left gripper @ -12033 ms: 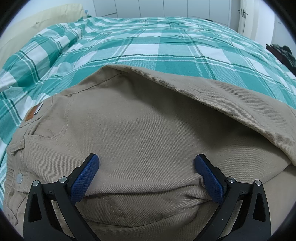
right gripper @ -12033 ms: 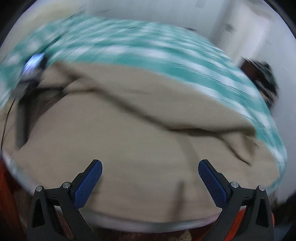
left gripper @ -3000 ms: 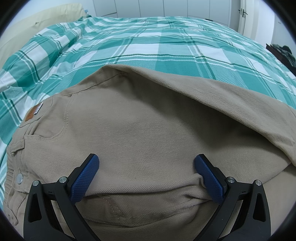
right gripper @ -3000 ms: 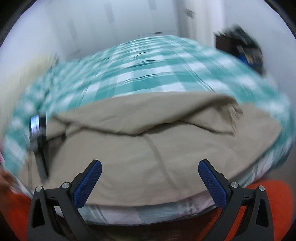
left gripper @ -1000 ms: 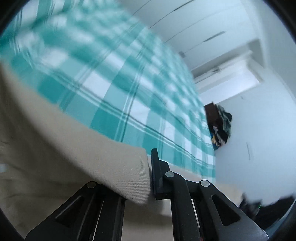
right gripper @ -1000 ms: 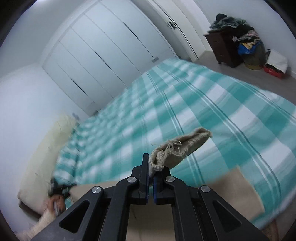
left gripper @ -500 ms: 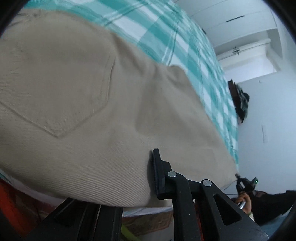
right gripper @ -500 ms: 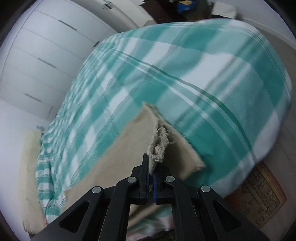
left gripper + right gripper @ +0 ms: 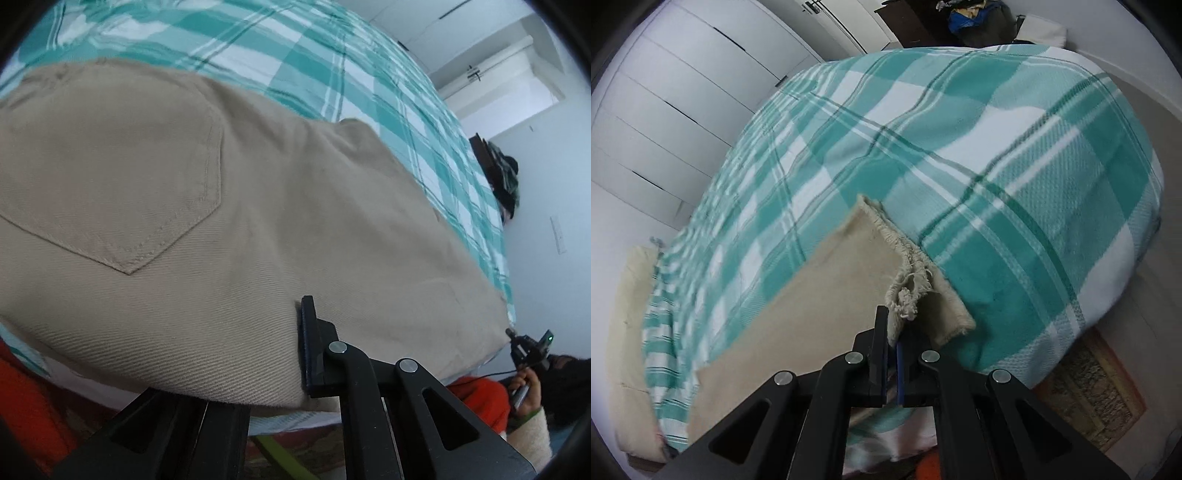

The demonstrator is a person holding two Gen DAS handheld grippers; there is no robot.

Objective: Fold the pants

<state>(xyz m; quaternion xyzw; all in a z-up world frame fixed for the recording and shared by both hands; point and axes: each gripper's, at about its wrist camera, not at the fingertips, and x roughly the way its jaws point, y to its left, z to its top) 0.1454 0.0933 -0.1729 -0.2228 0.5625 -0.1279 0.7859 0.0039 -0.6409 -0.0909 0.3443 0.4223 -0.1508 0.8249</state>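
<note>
My left claw (image 9: 295, 369) is pinched tight on the near edge of the soft tan cotton pants (image 9: 258, 221), which lie flat on the bed with the green and white check blanket (image 9: 997, 147). My right claw (image 9: 892, 354) is squeezed shut on what looks like their frayed leg end.

The pants (image 9: 229, 206) cover the near edge of the bed (image 9: 1015, 155), so that strip is taken; the left gripper (image 9: 295, 369) and right gripper (image 9: 892, 350) each clamp cloth there. Beyond the pants, the bed's checked cover lies bare across its whole far side and out past the frayed hem (image 9: 908, 266), open for a pass. At the bed's far corner a dark clothes pile (image 9: 975, 14) blocks the way. Cupboard doors (image 9: 683, 85) wall the bed's far side. A pillow (image 9: 628, 325) fills its head end.
</note>
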